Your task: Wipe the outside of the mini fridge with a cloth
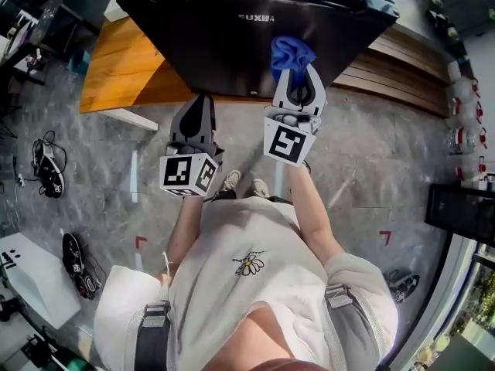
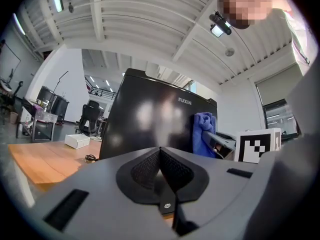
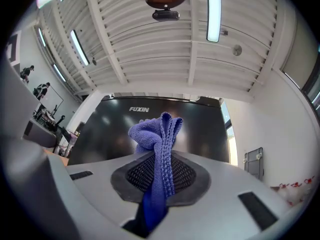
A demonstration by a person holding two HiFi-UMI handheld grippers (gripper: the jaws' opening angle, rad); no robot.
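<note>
The right gripper (image 1: 298,83) is clamping the blue cloth (image 1: 290,52) at the black mini fridge (image 1: 224,29) front near its right edge, leaving the wide face leftward open, while the left gripper (image 1: 203,107), jaws pressed together, is hanging apart.

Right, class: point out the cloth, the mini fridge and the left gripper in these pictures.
cloth (image 3: 156,131): right gripper view, bunched top above the jaws.
mini fridge (image 1: 224,52): head view, bare black front.
left gripper (image 1: 203,100): head view, tip of its closed jaws.
</note>
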